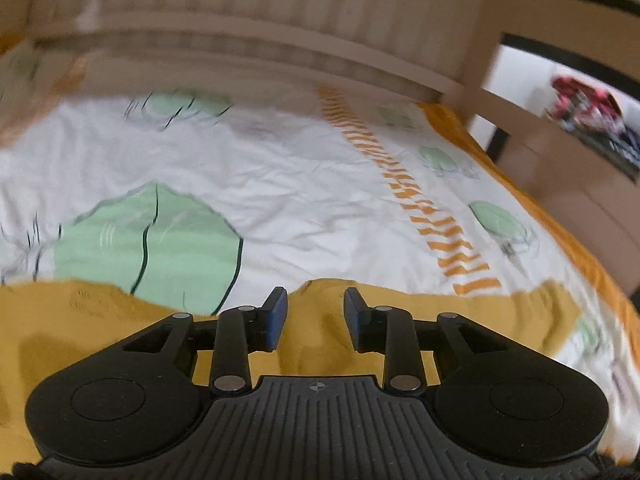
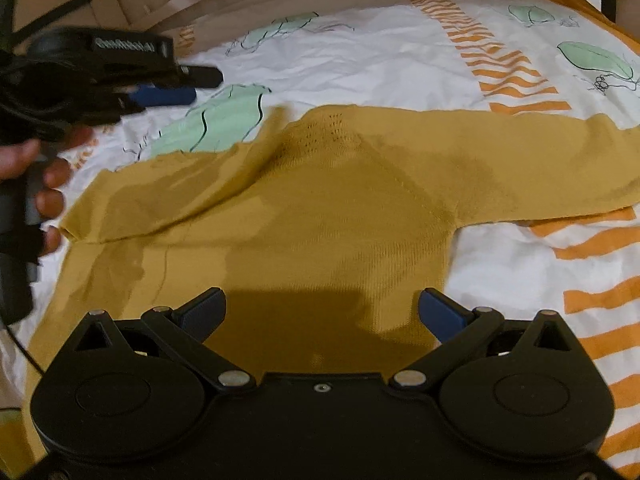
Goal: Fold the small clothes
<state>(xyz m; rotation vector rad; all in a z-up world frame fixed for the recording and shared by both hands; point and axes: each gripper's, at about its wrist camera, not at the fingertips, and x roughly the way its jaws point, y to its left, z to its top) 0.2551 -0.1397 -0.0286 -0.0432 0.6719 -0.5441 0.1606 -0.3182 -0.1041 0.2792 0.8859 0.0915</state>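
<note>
A mustard-yellow knit sweater [image 2: 328, 216] lies flat on the bed, its right sleeve stretched out to the right and its left sleeve folded in over the body. It also shows in the left wrist view [image 1: 316, 344] under the fingers. My right gripper [image 2: 322, 312] hangs wide open and empty above the sweater's lower hem. My left gripper [image 1: 316, 320] is open and empty above the sweater's edge; it also shows in the right wrist view [image 2: 176, 86], held by a hand at the far left, above the bedsheet.
The bedsheet [image 2: 380, 52] is white with green leaf prints and orange striped bands. A beige slatted headboard [image 1: 248, 4] stands at the far end. A bed frame post [image 1: 476, 60] and colourful items [image 1: 588, 116] are off to the right.
</note>
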